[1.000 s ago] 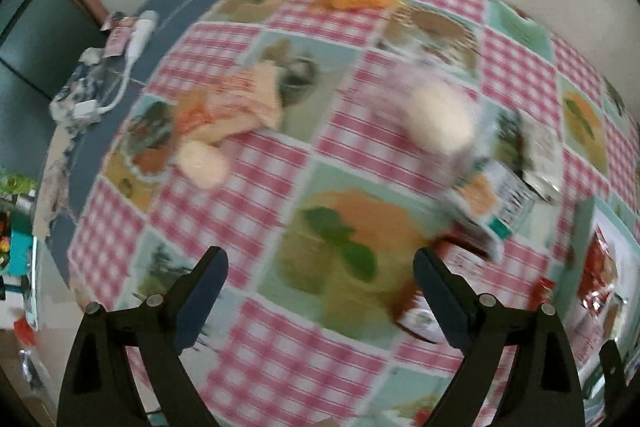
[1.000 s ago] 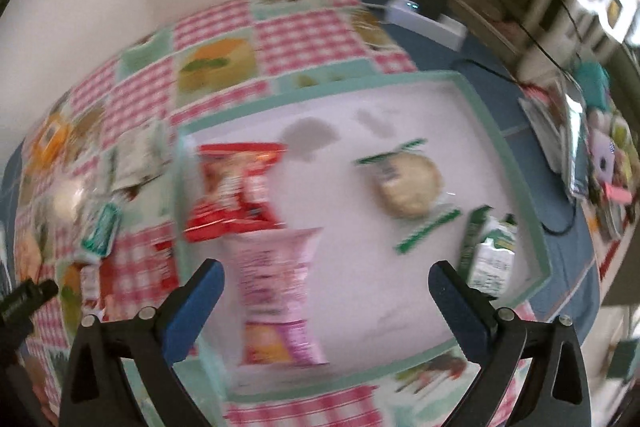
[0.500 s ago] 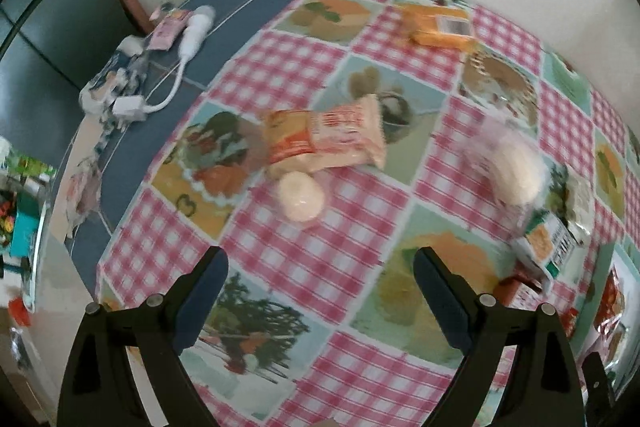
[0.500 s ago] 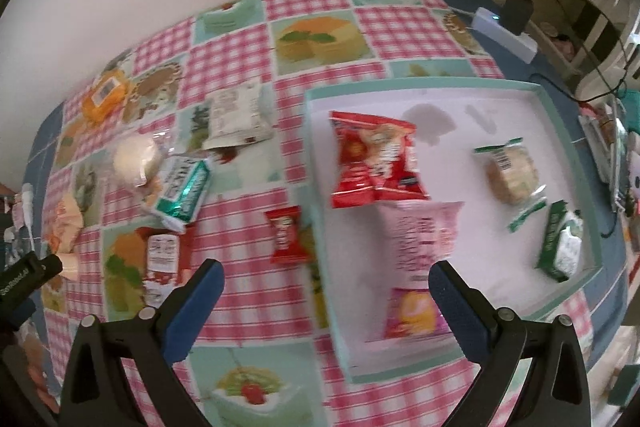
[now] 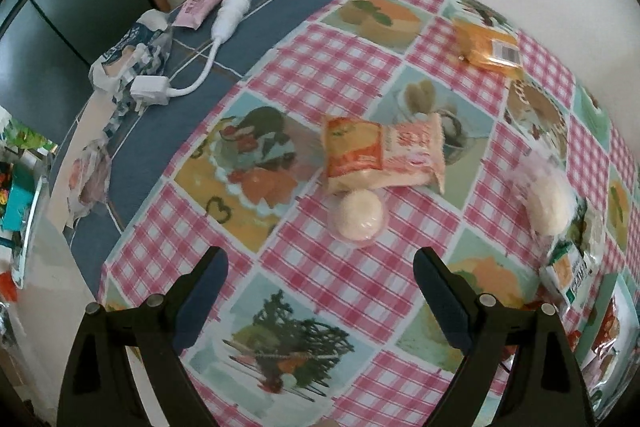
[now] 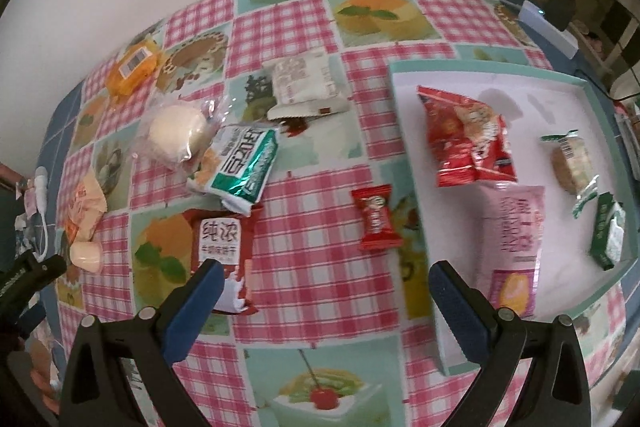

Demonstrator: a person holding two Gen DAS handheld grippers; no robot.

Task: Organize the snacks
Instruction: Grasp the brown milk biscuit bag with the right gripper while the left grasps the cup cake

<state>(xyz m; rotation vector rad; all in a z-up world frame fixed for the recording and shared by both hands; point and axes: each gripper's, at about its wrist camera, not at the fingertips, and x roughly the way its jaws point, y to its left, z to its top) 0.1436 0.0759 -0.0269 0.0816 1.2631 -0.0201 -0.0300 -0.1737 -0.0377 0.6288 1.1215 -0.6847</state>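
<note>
While both tools sweep off the tray toward loose snacks, nothing is carried:
Left gripper (image 5: 320,291): spread, empty; the round bun (image 5: 357,217) now sits just ahead, nearer than a second ago.
Right gripper (image 6: 326,301): spread, empty; earlier over the tray (image 6: 516,357), now over cloth near the red candy (image 6: 375,219).
Orange-pink packet (image 5: 386,157): touching the bun's far side.
Tray snacks: five already inside; many remain.

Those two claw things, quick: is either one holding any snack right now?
Left gripper: open, holding nothing.
Right gripper: open, holding nothing.
</note>
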